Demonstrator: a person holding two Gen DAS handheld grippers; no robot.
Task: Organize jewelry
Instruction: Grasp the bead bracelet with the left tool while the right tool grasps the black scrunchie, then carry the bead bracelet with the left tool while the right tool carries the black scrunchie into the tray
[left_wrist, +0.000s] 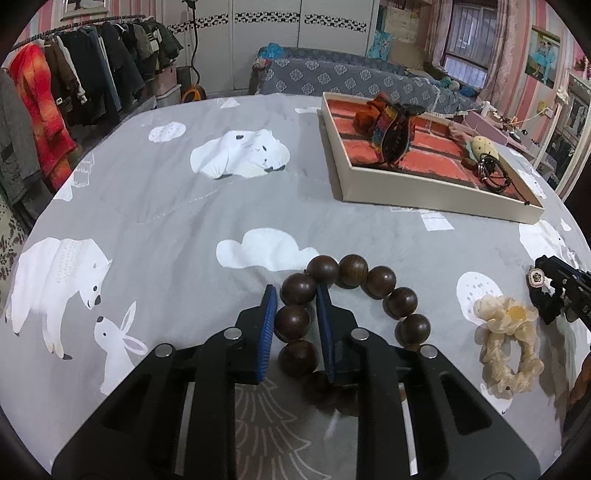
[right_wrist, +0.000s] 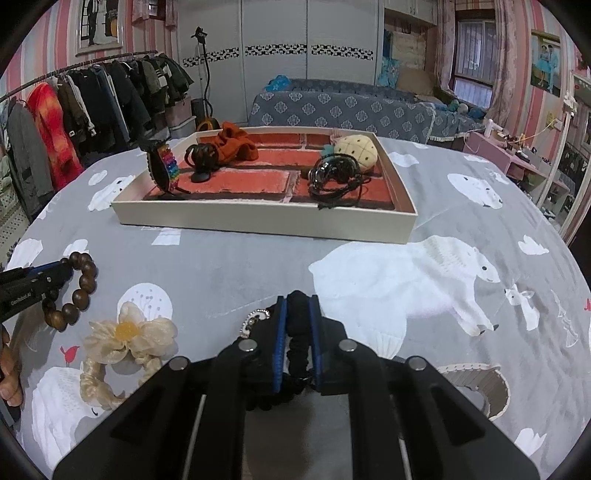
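On the grey bedspread (left_wrist: 177, 206) with its white bears and clouds, you are working both grippers close together, near the front edge. Your left gripper (left_wrist: 295, 321) is closing its blue pads around one side of the wooden bead bracelet (left_wrist: 354, 291); two beads are sitting between the pads, with a sliver of gap showing on either side, and the rest of the loop is curving off to the right. From the right wrist view the same bracelet (right_wrist: 79, 291) is hanging around the tip of that gripper (right_wrist: 55, 275), though whether it is lifting clear of the bedspread is hard to judge from here.

Your right gripper (right_wrist: 297, 325) is pinching a black scrunchie (right_wrist: 297, 332) tightly, the fabric bunching up between the pads and trailing back under them. A small silver charm (right_wrist: 255, 321) is sitting just beside its left pad; in the left wrist view that charm (left_wrist: 536, 277) is showing at the gripper's tip (left_wrist: 550, 291).

Between the two grippers a cream scrunchie with a yellow-centred flower (right_wrist: 127, 343) is lying flat on the bedspread, touching neither.

Further back, well apart from all this, the shallow cream tray (right_wrist: 258, 218) with the brick-pattern lining is resting on the bedspread. It is holding a rainbow bead band (right_wrist: 166, 170), an orange scrunchie (right_wrist: 236, 144), a tangle of black cords (right_wrist: 334, 177) and a pale pineapple plush (right_wrist: 356, 151).
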